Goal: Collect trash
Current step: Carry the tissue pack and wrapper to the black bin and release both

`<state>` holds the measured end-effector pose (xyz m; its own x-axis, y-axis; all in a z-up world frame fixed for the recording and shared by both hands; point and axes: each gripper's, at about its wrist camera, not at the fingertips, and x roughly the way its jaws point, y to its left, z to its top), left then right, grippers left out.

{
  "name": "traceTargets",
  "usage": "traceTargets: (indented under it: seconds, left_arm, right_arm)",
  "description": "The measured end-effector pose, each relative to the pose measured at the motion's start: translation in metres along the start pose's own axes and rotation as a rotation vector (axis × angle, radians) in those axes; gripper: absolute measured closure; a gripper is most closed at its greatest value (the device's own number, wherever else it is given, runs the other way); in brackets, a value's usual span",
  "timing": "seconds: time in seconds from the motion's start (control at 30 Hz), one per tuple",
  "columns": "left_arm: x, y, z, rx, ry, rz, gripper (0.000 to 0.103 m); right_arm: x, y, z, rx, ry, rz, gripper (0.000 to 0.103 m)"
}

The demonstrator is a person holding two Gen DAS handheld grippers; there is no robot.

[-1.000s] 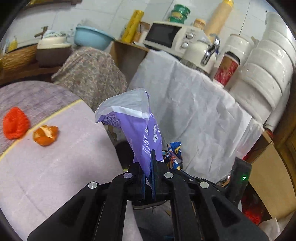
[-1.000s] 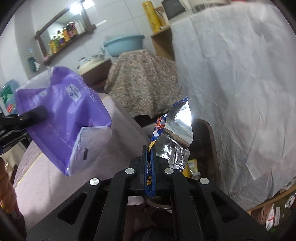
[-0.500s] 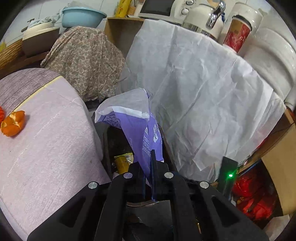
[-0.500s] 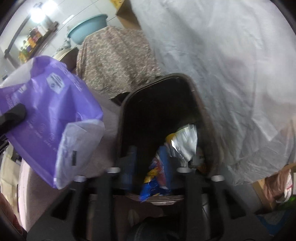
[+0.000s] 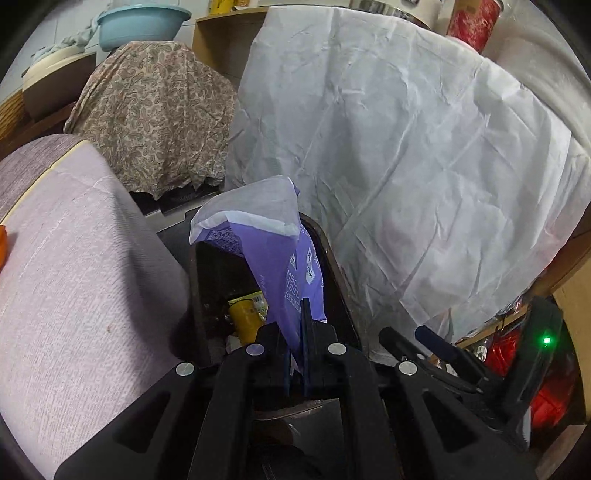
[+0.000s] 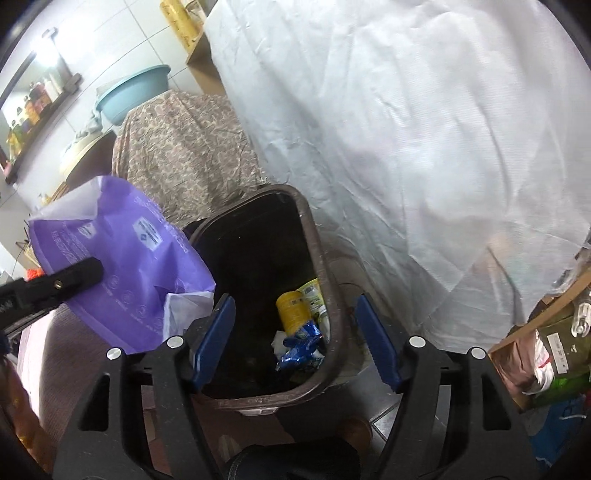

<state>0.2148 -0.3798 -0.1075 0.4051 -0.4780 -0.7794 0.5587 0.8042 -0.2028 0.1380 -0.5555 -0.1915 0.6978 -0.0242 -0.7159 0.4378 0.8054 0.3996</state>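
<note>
A dark brown trash bin (image 6: 321, 266) stands on the floor between the table and a white sheet. Inside it lie a yellow can (image 6: 291, 310) and a blue snack wrapper (image 6: 299, 347). My right gripper (image 6: 295, 306) hangs over the bin with its jaws opening and nothing between the blue pads (image 6: 218, 325). My left gripper (image 5: 295, 332) is shut on a purple tissue packet (image 5: 273, 258). The packet stands up above the bin's rim (image 5: 332, 266). In the right wrist view the purple packet (image 6: 129, 266) hangs at the bin's left edge.
A crumpled white sheet (image 6: 406, 147) drapes the furniture right of the bin. A paisley cloth (image 5: 155, 110) covers something behind it. The lilac tablecloth (image 5: 74, 277) is on the left. A teal basin (image 5: 140, 22) sits at the back. Bags and boxes (image 6: 554, 350) crowd the floor at right.
My right gripper has opened and the blue wrapper has fallen into the bin. Both grippers have come down closer to the bin, the left still gripping the purple packet.
</note>
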Motion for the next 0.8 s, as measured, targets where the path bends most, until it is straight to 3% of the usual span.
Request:
traceTargets:
  seconds: [0.1, 0.13, 0.23, 0.27, 0.6, 0.8]
  left_arm:
    - [0.003, -0.003, -0.002, 0.021, 0.021, -0.014, 0.095]
    - [0.002, -0.003, -0.003, 0.023, 0.017, -0.012, 0.089]
    - [-0.005, -0.003, -0.003, 0.024, -0.018, -0.009, 0.051]
    - [-0.009, -0.003, -0.003, 0.023, -0.037, -0.007, 0.048]
    - [-0.04, -0.004, -0.004, 0.062, -0.069, -0.021, 0.038]
    - [-0.073, 0.024, -0.01, 0.038, -0.07, -0.028, 0.029]
  right_arm:
    - [-0.006, -0.004, 0.002, 0.004, -0.017, -0.004, 0.034]
    - [-0.008, -0.005, 0.003, 0.004, -0.023, -0.009, 0.034]
    - [-0.013, -0.004, 0.006, 0.001, -0.039, -0.016, 0.034]
    - [-0.014, -0.003, 0.006, 0.0, -0.042, -0.018, 0.033]
    - [-0.021, 0.012, 0.005, -0.016, -0.05, -0.008, 0.033]
    - [-0.029, 0.04, 0.003, -0.056, -0.045, 0.04, 0.03]
